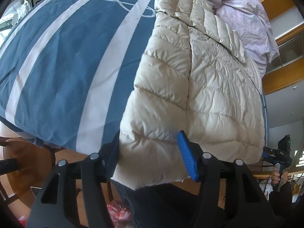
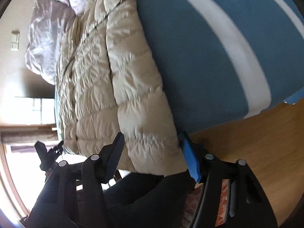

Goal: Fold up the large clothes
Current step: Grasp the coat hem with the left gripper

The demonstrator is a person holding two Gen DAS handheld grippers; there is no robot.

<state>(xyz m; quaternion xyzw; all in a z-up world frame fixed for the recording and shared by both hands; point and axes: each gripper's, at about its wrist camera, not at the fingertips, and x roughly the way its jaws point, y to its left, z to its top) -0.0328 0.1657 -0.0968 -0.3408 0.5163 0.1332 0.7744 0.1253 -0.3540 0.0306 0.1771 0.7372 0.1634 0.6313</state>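
Note:
A cream quilted down jacket (image 1: 218, 85) lies flat on a bed with a blue, white-striped cover (image 1: 57, 66). Its hem and cuffs are at the near bed edge. In the left wrist view my left gripper (image 1: 150, 133) stands open, its jaws either side of the cuff end of the jacket's left sleeve (image 1: 157, 95). The fabric reaches both pads and shows no squeeze. In the right wrist view my right gripper (image 2: 152, 134) is open in the same way around the right sleeve (image 2: 140, 98) of the jacket (image 2: 91, 76). Each gripper also shows small in the other's view.
A crumpled lilac quilt (image 1: 247, 15) is piled at the bed's far end, touching the jacket's collar. Wooden floor (image 2: 247, 142) runs beside the bed cover (image 2: 199, 57). The person's dark trousers (image 1: 161, 205) are right below the cuffs. A hand (image 1: 275, 174) holds the other gripper.

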